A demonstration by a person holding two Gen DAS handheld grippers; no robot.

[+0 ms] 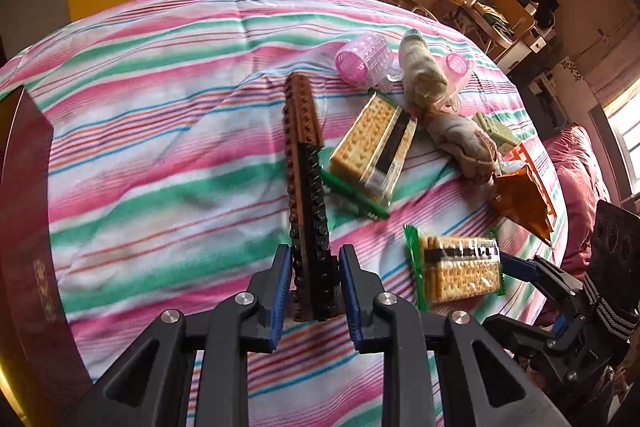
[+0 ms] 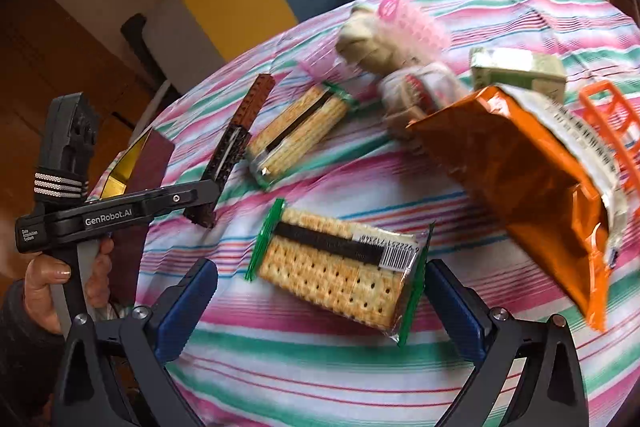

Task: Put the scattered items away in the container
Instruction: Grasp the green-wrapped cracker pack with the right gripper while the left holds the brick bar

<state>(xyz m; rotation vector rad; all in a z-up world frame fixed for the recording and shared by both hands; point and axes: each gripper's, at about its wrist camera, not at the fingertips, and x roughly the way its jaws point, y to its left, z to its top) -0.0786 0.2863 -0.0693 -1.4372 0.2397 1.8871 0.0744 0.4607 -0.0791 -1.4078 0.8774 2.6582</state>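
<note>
The left gripper [image 1: 313, 281] is clenched on the near end of a long studded toy-brick bar, brown at the far half and black at the near half [image 1: 305, 163], which runs toward twelve o'clock over the pink, green and white striped quilt [image 1: 160, 155]. In the left wrist view a dark maroon box with a gold-lined interior [image 1: 28, 211] stands at nine o'clock at the quilt's edge. The right gripper [image 2: 320, 291] is released, its blue-padded jaws spread wide on either side of a clear-wrapped packet of square crackers with green sealed ends [image 2: 340, 263], lying flat on the quilt and not touched by either pad. A second, like cracker packet [image 2: 296, 135] lies at twelve o'clock from it, just beside the brick bar. At two o'clock sits a crumpled orange foil snack bag [image 2: 516, 171], with a rolled beige sock [image 2: 372, 43] and a pink mesh hair roller [image 2: 408, 19] beyond.
</note>
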